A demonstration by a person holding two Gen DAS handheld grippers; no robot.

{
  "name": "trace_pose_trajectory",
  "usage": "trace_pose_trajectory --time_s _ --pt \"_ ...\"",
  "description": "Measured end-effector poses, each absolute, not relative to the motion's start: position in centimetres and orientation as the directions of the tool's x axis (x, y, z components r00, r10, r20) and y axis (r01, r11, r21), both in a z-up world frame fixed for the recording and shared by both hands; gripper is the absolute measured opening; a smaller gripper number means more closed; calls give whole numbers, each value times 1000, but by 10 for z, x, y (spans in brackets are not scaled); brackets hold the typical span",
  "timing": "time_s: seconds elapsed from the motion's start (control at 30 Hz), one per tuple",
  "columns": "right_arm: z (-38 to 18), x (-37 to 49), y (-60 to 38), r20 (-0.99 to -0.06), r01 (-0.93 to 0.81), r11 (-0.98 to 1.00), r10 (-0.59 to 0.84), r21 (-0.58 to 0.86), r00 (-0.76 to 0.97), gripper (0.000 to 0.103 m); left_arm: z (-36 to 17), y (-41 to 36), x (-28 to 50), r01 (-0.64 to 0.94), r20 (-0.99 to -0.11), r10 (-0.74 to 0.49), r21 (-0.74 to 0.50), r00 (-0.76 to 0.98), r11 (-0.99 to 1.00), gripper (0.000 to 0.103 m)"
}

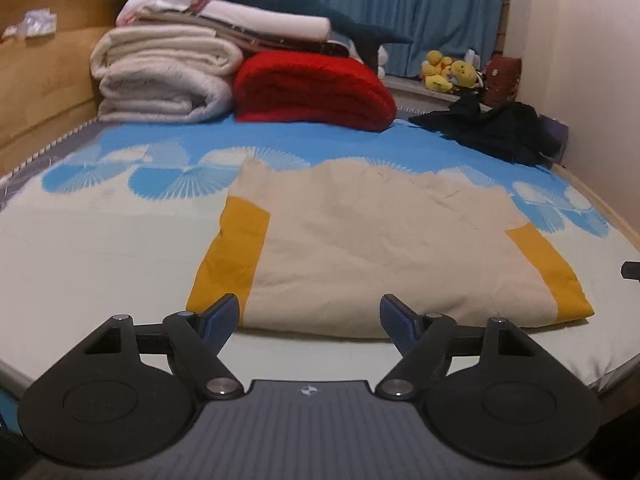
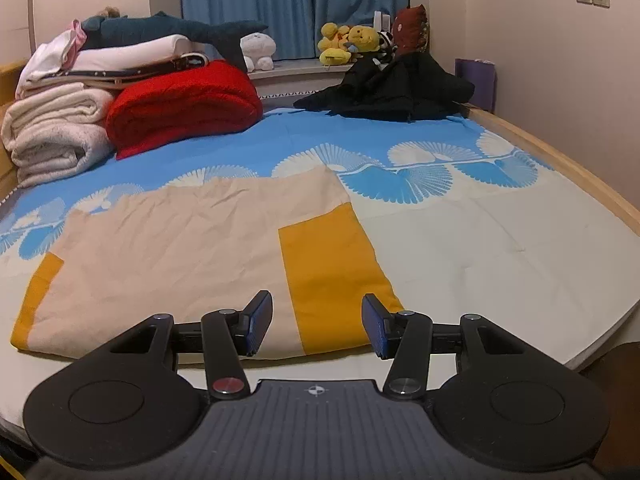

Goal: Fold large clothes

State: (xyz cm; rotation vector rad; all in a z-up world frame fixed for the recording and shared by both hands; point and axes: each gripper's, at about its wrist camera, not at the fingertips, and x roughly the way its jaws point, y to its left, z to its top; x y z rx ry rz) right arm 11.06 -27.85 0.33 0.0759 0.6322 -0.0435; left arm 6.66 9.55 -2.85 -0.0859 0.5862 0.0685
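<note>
A large cream garment with mustard-yellow side bands (image 1: 380, 240) lies folded flat on the bed near its front edge; it also shows in the right wrist view (image 2: 180, 248). My left gripper (image 1: 310, 322) is open and empty, low over the near folded edge towards the garment's left end. My right gripper (image 2: 317, 326) is open and empty, over the near edge by the right yellow band (image 2: 332, 276). A small dark part at the right edge of the left wrist view (image 1: 631, 270) may be the right gripper.
A stack of folded white blankets (image 1: 160, 76) and a red blanket (image 1: 312, 92) stand at the head of the bed. A dark garment heap (image 2: 396, 88) lies at the far right. Plush toys (image 2: 348, 42) sit on the sill. The wooden bed rail (image 2: 580, 176) runs along the right.
</note>
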Motion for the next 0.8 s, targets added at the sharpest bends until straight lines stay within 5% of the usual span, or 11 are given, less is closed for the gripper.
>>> trace_pose_trajectory --time_s 0.37,0.6,0.8 --pt "-6 120 -277 -613 62 997 -22 44 789 51 -30 94 78 -51 -566 -19 -107 824 993 29" --pt "-7 124 -279 -618 59 996 -10 59 786 51 -50 128 116 -143 -629 -61 -268 775 953 32" --pt "-11 128 -278 -625 40 997 7 60 781 51 -89 175 155 -332 -681 -91 -464 727 821 56"
